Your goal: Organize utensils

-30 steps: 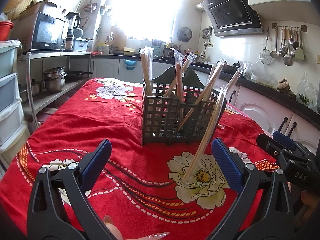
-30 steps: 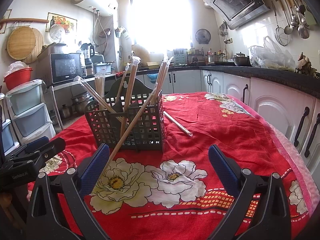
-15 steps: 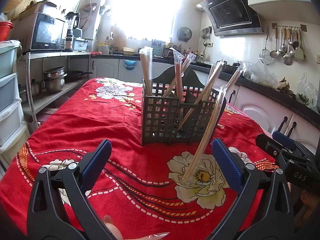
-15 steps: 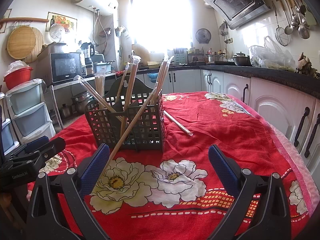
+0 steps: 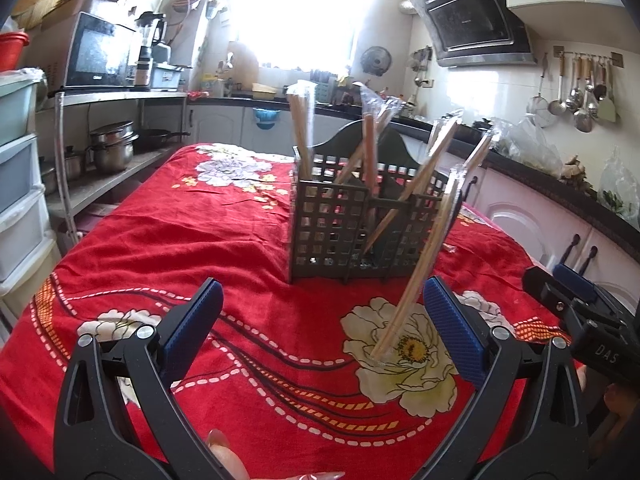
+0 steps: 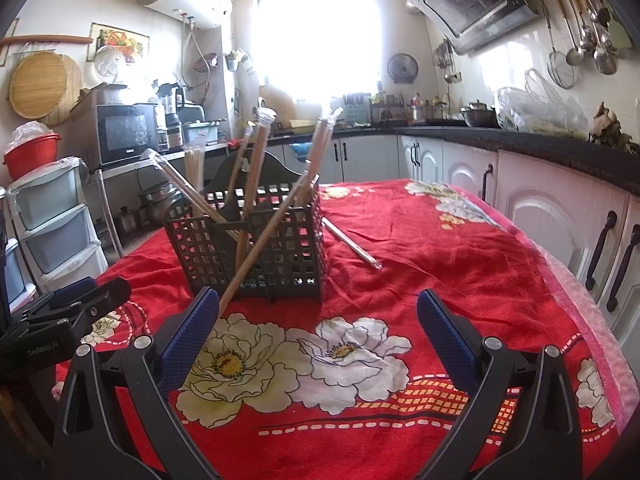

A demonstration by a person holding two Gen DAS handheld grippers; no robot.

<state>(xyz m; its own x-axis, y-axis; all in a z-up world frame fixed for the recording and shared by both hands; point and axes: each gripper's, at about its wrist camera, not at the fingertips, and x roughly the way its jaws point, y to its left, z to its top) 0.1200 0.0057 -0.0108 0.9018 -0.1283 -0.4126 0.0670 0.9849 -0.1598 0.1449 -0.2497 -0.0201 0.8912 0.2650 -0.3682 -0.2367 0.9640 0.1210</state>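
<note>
A dark grey lattice utensil basket (image 5: 340, 232) (image 6: 280, 252) stands mid-table on the red floral cloth (image 5: 200, 240) (image 6: 440, 260). Several plastic-wrapped chopstick pairs stick up in it. One wrapped pair (image 5: 420, 272) leans outside against its front, foot on a flower; it also shows in the right wrist view (image 6: 256, 256). Another wrapped pair (image 6: 352, 246) lies flat on the cloth to the right of the basket. My left gripper (image 5: 320, 320) is open and empty, short of the basket. My right gripper (image 6: 316, 324) is open and empty too, in front of the basket.
The right gripper shows at the right edge of the left wrist view (image 5: 580, 320); the left gripper shows at the left edge of the right wrist view (image 6: 60, 320). Plastic drawers (image 6: 52, 220) and a pot shelf (image 5: 108, 148) stand left of the table. White cabinets (image 6: 540, 220) run along the right.
</note>
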